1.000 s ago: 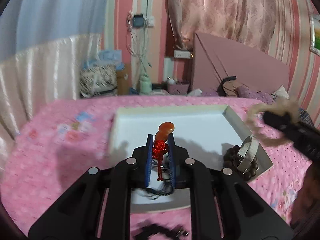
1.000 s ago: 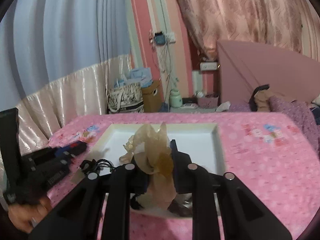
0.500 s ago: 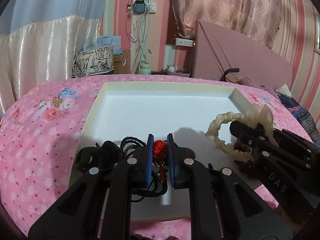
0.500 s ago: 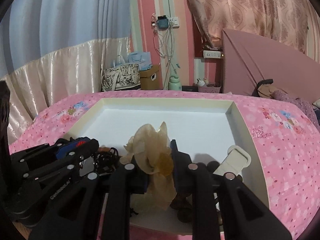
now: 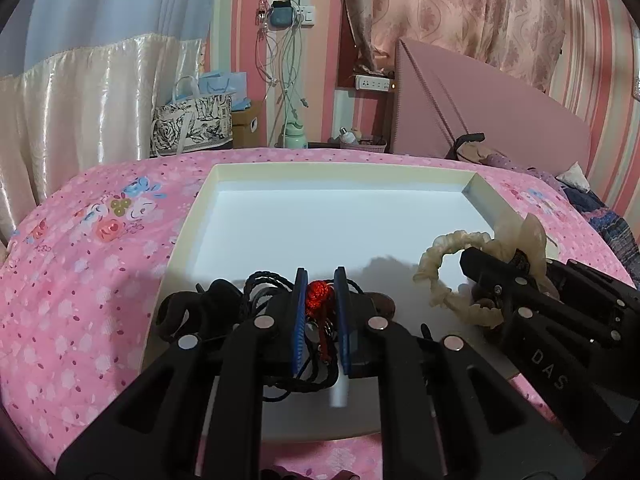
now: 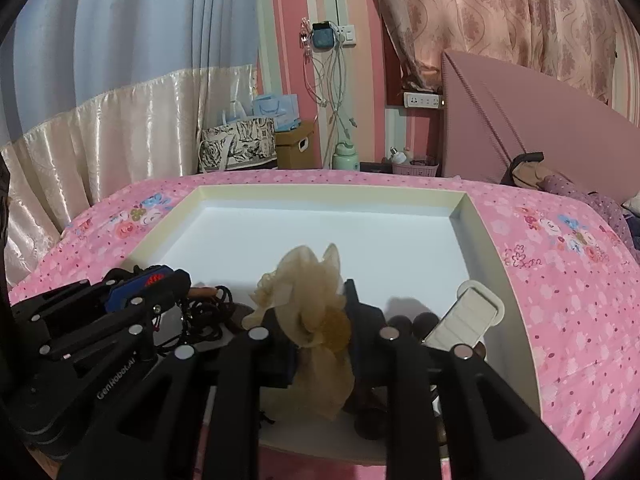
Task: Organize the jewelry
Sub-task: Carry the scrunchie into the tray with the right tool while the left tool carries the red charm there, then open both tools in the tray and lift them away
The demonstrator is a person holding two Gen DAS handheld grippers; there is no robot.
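- on the left, the left claw [image 5: 319,308] is clamped on a red knotted charm [image 5: 318,294], low over the near edge of the white tray [image 5: 340,170] that lies on the pink bedspread [image 5: 80,264].
- the charm's red cord runs back between the blue pads [image 5: 299,320] toward the camera, its knot end pointing to the tray's far rim; a second ago it dangled upright above the tray, and now it is down among the black cords [image 5: 264,284] in the tray's near left corner.
- in the middle, most of the tray floor is bare white.
- to the right, the right claw [image 6: 316,320] holds a beige ruffled scrunchie [image 6: 316,320]; its jaws have just been opening a little with the fabric between them, pads touching it.
- from the left camera the scrunchie's loop stands roughly upright, its opening facing across the tray; earlier it was in the air beyond the tray's right edge, and now it sits low on the right side.
- furthest right, a cream strap [image 6: 466,316] leans over dark beads [image 6: 404,322] in the near right corner.
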